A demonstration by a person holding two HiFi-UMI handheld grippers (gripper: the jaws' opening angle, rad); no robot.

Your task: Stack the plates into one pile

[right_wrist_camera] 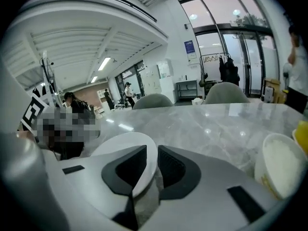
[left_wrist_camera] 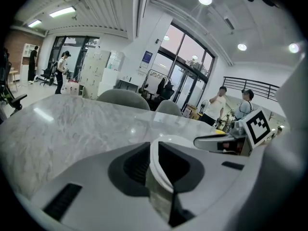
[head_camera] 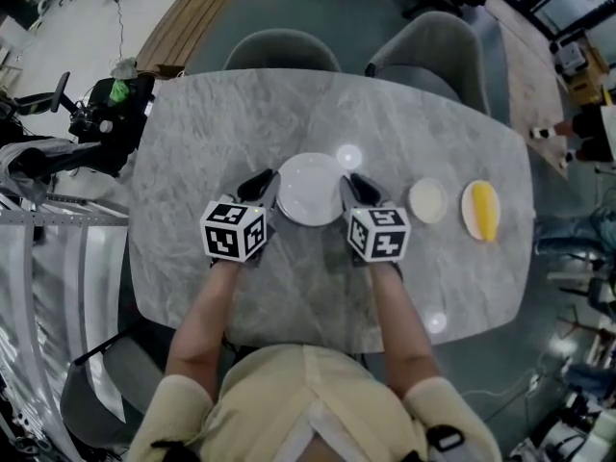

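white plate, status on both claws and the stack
Left claw shut on big white plate rim. Right claw open around opposite rim. Small cream plate, yellow plate unstacked to the right. Path clear.

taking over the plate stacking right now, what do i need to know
Left gripper: fingers clamped on the left rim of the large white plate.
Right gripper: fingers straddle that plate's right rim with a gap showing, not clamped.
Small cream plate and yellow plate lie to the right on the table, side by side and apart.
Done: nothing stacked yet.
Left: bring all three plates into one pile.
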